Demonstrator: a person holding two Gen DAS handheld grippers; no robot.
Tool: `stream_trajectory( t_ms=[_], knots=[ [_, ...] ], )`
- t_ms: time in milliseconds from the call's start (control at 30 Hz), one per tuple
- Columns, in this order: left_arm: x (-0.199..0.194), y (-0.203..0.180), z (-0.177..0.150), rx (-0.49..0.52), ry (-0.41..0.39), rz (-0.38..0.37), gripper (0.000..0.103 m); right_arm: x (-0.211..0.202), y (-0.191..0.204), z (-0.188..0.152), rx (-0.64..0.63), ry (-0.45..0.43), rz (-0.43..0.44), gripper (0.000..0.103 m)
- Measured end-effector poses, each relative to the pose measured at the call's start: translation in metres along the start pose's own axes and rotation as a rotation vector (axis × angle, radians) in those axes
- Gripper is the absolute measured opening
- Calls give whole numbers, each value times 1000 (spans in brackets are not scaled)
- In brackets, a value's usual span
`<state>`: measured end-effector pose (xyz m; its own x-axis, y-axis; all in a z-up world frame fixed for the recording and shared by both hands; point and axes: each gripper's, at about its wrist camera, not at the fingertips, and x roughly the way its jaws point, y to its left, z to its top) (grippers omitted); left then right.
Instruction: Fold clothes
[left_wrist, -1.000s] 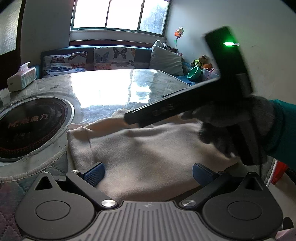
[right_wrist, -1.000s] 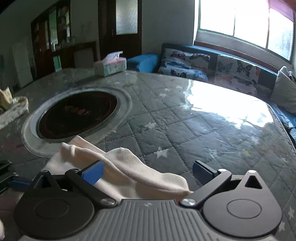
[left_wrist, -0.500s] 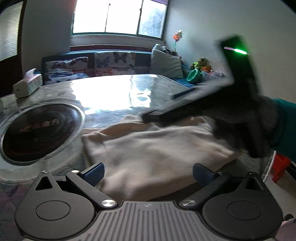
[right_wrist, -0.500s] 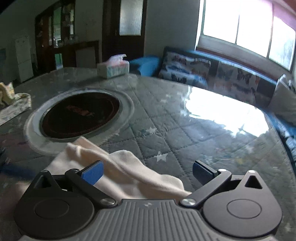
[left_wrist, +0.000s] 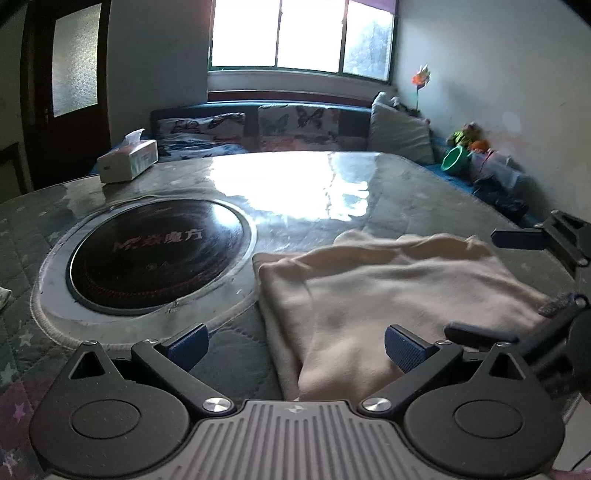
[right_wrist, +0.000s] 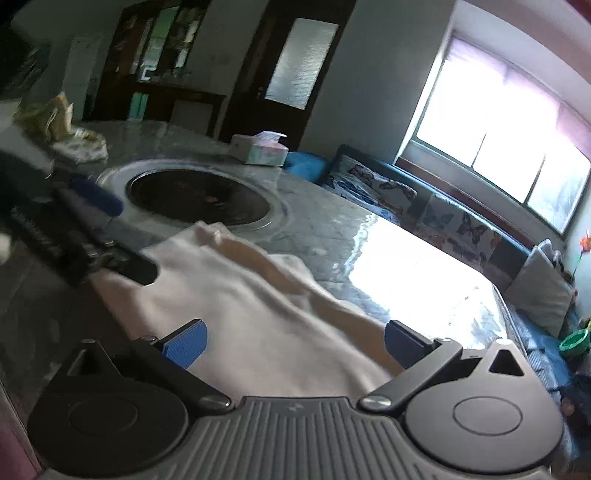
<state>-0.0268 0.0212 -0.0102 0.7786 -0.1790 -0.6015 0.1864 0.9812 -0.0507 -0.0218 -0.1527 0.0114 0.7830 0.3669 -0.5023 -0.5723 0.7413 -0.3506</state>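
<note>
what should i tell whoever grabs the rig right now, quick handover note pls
Left gripper: open, holding nothing, above the near left edge of the cream garment.
Right gripper: open, holding nothing, over the garment's right side.
Garment: lies on the quilted table beside the round black hob, already doubled over into a rough rectangle, far edge wrinkled.
Done: at least one fold appears made.
Left: probably smooth the far edge and fold again; how many folds remain cannot be told.
Tissue box sits at the far left, clear of the work.
</note>
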Motion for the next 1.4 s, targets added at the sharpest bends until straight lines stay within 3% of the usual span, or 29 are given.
stream_trajectory(
  t_ms=[233, 633, 833, 933, 1100, 1300, 1400],
  knots=[
    [4, 0, -8, -2, 24, 13, 103, -4, 16, -4, -72, -44, -52, 103],
    [4, 4, -10, -28, 37, -1, 103, -12, -3, -19, 45, 10, -69, 103],
    [4, 6, -9, -31, 40, -5, 103, -23, -23, -29, 104, 29, -149, 103],
    [5, 7, -9, -41, 46, -10, 103, -20, -29, -43, 136, 74, -155, 103],
    [4, 8, -7, -35, 49, -8, 103, -32, -43, -43, 194, 60, -166, 103],
    [4, 8, -7, -35, 51, -7, 103, -33, -66, -57, 234, 108, -279, 103],
    [4, 8, -7, -37, 55, -6, 103, -33, -71, -64, 262, 115, -262, 103]
  ],
)
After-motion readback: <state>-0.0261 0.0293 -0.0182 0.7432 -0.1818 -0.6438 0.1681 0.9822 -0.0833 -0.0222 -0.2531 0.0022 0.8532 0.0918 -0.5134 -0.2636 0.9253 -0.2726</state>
